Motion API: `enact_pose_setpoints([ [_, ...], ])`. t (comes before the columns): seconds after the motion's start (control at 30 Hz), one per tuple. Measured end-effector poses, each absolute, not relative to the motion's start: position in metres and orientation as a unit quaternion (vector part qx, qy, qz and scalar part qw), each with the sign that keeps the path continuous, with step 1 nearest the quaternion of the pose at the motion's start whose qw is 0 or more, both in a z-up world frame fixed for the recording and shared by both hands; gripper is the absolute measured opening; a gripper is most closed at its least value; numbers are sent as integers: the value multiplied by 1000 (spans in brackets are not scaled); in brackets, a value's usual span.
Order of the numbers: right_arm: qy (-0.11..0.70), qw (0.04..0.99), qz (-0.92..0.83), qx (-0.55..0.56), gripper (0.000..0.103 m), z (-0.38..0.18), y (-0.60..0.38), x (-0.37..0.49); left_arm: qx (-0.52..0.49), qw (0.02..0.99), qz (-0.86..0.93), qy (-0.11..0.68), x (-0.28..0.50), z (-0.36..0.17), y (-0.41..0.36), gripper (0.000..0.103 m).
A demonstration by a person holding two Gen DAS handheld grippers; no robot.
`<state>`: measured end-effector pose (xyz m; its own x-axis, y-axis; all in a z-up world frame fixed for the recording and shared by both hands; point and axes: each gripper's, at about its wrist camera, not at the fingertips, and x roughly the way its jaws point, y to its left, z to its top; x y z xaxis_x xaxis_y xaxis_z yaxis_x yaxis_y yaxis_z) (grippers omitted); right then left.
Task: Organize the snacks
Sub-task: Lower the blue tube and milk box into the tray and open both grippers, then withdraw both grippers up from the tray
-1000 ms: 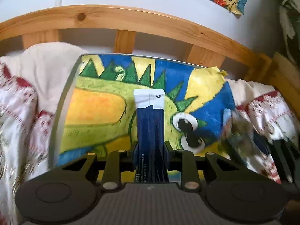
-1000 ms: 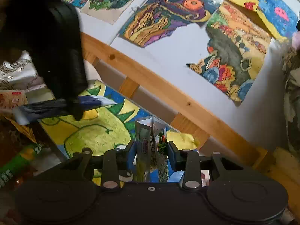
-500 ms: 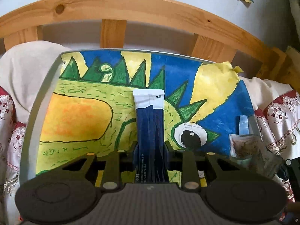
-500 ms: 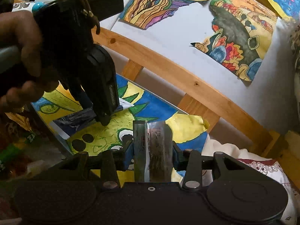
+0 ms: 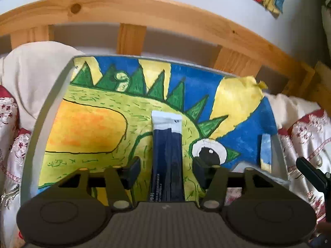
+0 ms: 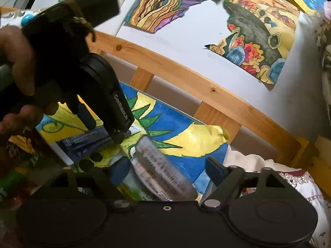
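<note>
Jaws on both our grippers have just been opening. Our left gripper [image 5: 166, 170] straddles the blue sachet [image 5: 167, 157], pads clear, on the tray [image 5: 51, 95]. Our right gripper [image 6: 165, 172] stands wide around the clear packet [image 6: 163, 173], untouched.

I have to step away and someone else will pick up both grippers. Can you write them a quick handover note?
Left gripper: jaws have just opened, pads clear of the dark blue stick packet lying between them on the dinosaur-painted tray.
Right gripper: jaws have just opened; the silvery snack sachet lies loose between them on the same tray.
Done: both packets set down.
Left: back both grippers off; more packets seem to lie at the left edge of the right wrist view.
</note>
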<state>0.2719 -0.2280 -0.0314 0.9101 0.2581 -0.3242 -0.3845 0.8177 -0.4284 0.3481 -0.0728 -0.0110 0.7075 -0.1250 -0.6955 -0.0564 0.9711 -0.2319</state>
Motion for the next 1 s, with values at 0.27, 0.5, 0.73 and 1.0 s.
enact_pose_setpoints([
  [0.27, 123, 955, 171, -211, 97, -16, -234, 261, -143, 931, 3, 335, 319, 11, -49, 91],
  [0.5, 101, 967, 165, -166, 102, 5, -240, 243, -142, 947, 35, 286, 276, 32, -30, 102],
  [0.73, 84, 977, 157, -119, 102, 33, -251, 216, -128, 957, 46, 257, 229, 43, -23, 102],
  [1.0, 62, 983, 148, -94, 102, 52, -260, 175, -140, 956, 56, 252, 181, 41, -15, 102],
])
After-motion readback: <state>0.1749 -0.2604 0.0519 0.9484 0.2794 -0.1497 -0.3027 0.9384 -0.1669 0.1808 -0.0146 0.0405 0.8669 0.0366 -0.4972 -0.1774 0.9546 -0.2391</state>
